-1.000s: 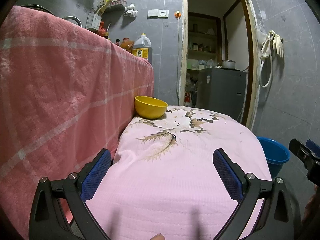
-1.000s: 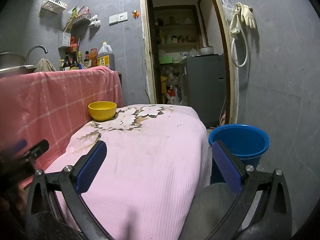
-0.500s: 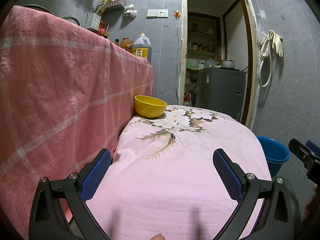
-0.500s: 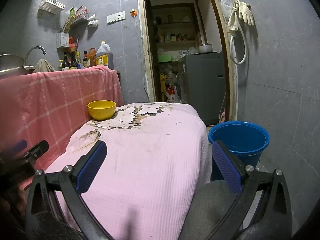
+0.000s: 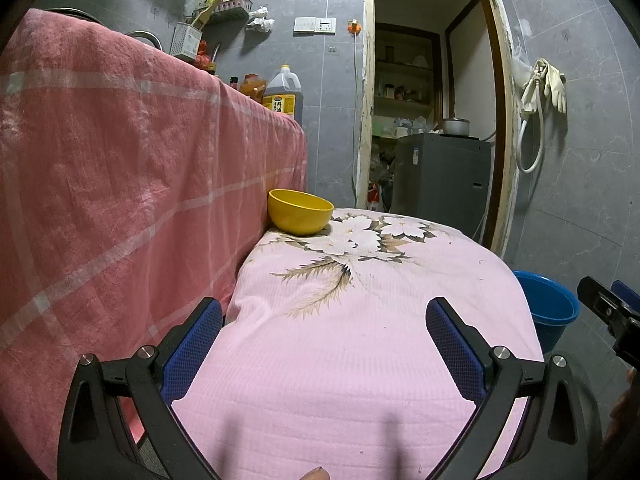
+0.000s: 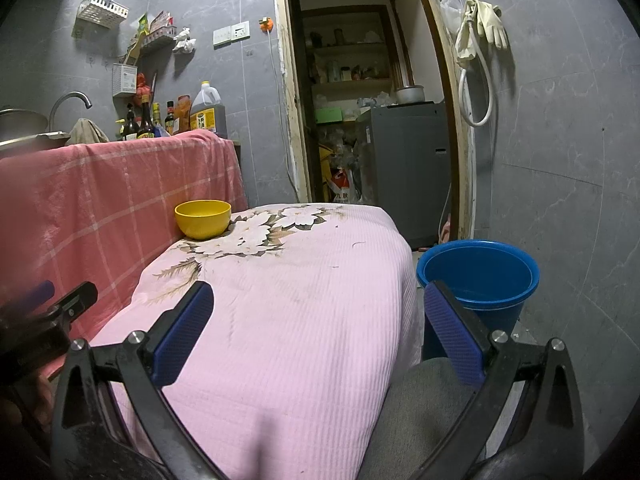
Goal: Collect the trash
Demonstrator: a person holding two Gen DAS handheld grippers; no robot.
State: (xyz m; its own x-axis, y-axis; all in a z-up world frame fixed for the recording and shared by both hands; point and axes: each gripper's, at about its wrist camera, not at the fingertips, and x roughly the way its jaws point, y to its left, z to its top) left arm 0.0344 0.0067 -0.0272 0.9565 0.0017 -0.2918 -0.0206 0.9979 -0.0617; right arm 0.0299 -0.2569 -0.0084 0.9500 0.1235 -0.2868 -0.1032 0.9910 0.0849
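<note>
A yellow bowl [image 5: 300, 216] [image 6: 203, 218] sits at the far left corner of a low table under a pink flowered cloth [image 5: 360, 344] [image 6: 288, 312]. On the floor to the right of that table stands a blue bucket [image 6: 478, 278] [image 5: 550, 306]. My left gripper [image 5: 324, 312] hovers open over the near part of the cloth, holding nothing. My right gripper [image 6: 320, 296] is open too, above the table's near right edge, with its right finger [image 6: 452, 334] in front of the bucket. No loose trash shows on the cloth.
A counter draped in a red checked cloth [image 5: 120, 184] rises along the left, with an oil jug [image 6: 206, 114] and bottles on top. A doorway [image 6: 360, 100] opens behind, with a grey appliance [image 6: 404, 168] inside. Rubber gloves [image 6: 486, 26] hang on the right wall.
Both views have shifted slightly; the right gripper's view has tipped down a little, so the bowl and bucket sit a bit higher. Both grippers stay open.
</note>
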